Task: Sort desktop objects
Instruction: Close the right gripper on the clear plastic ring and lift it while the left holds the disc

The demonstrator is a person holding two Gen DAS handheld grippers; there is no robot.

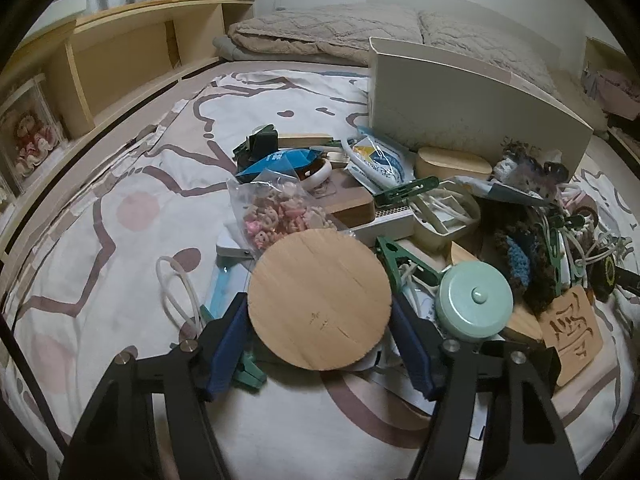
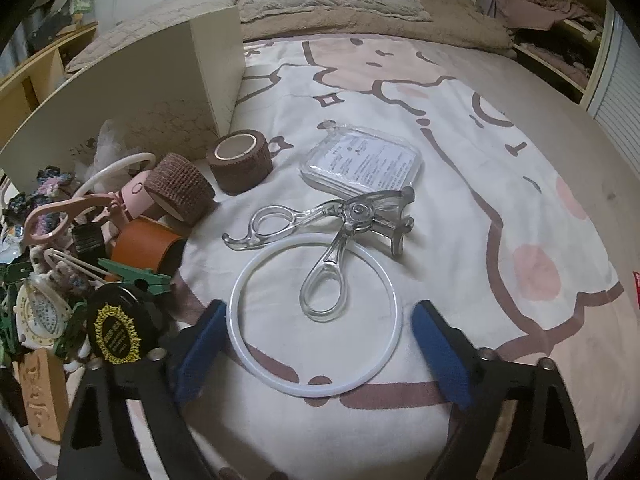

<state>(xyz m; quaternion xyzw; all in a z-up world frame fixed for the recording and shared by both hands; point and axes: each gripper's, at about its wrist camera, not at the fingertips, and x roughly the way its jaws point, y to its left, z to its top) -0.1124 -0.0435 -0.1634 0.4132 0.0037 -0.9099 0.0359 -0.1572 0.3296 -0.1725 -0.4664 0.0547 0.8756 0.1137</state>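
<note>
My left gripper (image 1: 319, 312) is shut on a round wooden disc (image 1: 319, 300) and holds it over a cluttered pile on the bed sheet. Next to it lie a mint green round tin (image 1: 474, 306), a clear bag of pink charms (image 1: 276, 208) and green clips (image 1: 404, 264). My right gripper (image 2: 316, 320) is open. A white plastic ring (image 2: 240, 288) lies flat between its blue fingers. A clear plastic scissor-shaped tool (image 2: 340, 228) rests partly inside the ring.
An upright white box (image 1: 472, 108) stands behind the pile; it also shows in the right wrist view (image 2: 132, 100). Two brown bandage rolls (image 2: 240, 160), a clear plastic case (image 2: 364, 162), a black round tin (image 2: 116, 330) and a carved wooden tag (image 1: 572, 328) lie around. Pillows are at the back.
</note>
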